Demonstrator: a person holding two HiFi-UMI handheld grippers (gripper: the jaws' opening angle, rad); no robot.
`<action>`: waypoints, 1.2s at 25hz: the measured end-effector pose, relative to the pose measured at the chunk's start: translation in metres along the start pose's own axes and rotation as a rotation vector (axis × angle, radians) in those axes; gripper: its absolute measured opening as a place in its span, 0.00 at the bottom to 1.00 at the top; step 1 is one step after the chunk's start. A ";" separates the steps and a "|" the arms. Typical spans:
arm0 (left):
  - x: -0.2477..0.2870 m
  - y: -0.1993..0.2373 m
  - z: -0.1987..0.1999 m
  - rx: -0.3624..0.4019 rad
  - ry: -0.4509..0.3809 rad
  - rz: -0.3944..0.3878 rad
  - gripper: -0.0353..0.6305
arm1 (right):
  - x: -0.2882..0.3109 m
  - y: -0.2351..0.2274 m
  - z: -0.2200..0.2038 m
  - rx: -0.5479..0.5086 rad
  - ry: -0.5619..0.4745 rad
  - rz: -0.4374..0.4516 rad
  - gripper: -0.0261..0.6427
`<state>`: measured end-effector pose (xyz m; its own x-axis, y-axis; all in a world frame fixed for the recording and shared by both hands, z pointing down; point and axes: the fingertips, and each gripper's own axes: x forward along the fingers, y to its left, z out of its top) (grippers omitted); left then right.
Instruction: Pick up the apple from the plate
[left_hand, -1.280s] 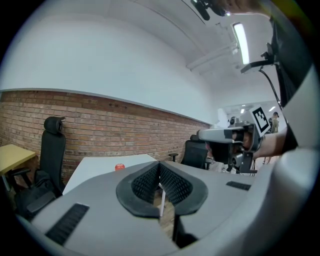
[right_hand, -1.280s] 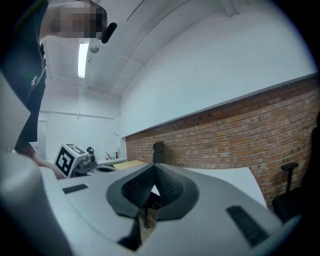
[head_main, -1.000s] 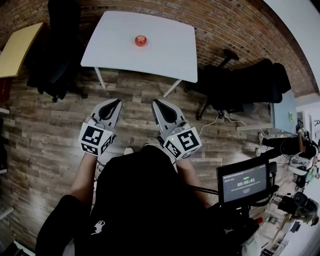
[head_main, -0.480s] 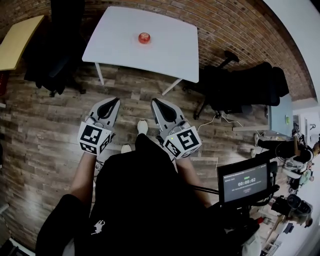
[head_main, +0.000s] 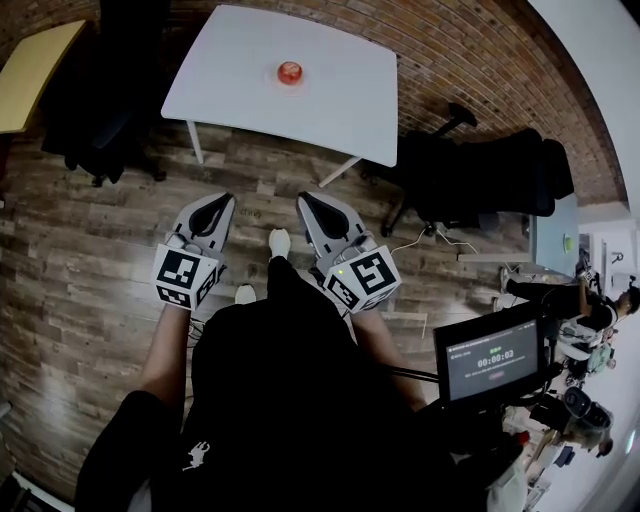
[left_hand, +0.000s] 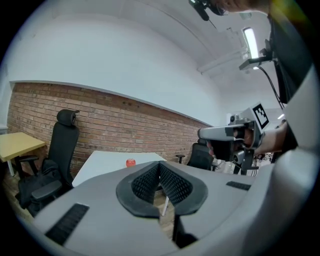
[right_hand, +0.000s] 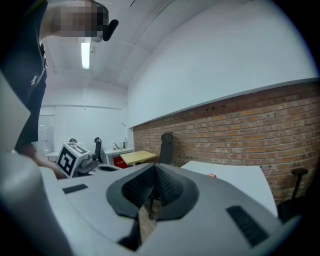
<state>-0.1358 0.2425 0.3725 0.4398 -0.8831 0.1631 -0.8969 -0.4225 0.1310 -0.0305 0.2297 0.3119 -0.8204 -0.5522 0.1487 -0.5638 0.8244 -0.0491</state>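
A red apple (head_main: 290, 72) rests on a small pale plate near the far side of a white table (head_main: 330, 90) in the head view. Both grippers are held over the wooden floor, well short of the table and pointing toward it. My left gripper (head_main: 222, 201) is shut with nothing in it, and so is my right gripper (head_main: 308, 201). From the left gripper view the apple (left_hand: 130, 162) is a small red dot on the table (left_hand: 105, 162) beyond the closed jaws (left_hand: 160, 169). In the right gripper view the apple (right_hand: 212, 175) lies far past the closed jaws (right_hand: 154, 171).
Black office chairs stand left of the table (head_main: 100, 90) and to its right (head_main: 480, 170). A yellow desk (head_main: 30, 85) is at far left, with a brick wall behind. A small monitor (head_main: 490, 360) sits at lower right. My white shoe (head_main: 280, 243) shows between the grippers.
The person has stepped toward the table: a white shoe has come into view between the grippers, both grippers have edged forward, and the table sits slightly nearer in the head view.
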 end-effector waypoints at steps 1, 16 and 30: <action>0.001 0.001 -0.002 -0.007 0.000 0.004 0.06 | 0.002 -0.001 0.000 -0.002 0.003 0.005 0.04; 0.053 -0.002 0.000 0.019 0.047 0.021 0.06 | 0.018 -0.056 0.002 0.030 -0.036 0.043 0.04; 0.142 0.017 0.032 0.074 0.059 0.027 0.06 | 0.053 -0.143 0.004 0.088 -0.055 0.062 0.04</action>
<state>-0.0901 0.1039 0.3670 0.4159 -0.8817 0.2227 -0.9083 -0.4150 0.0532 0.0065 0.0818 0.3233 -0.8568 -0.5080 0.0887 -0.5157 0.8448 -0.1430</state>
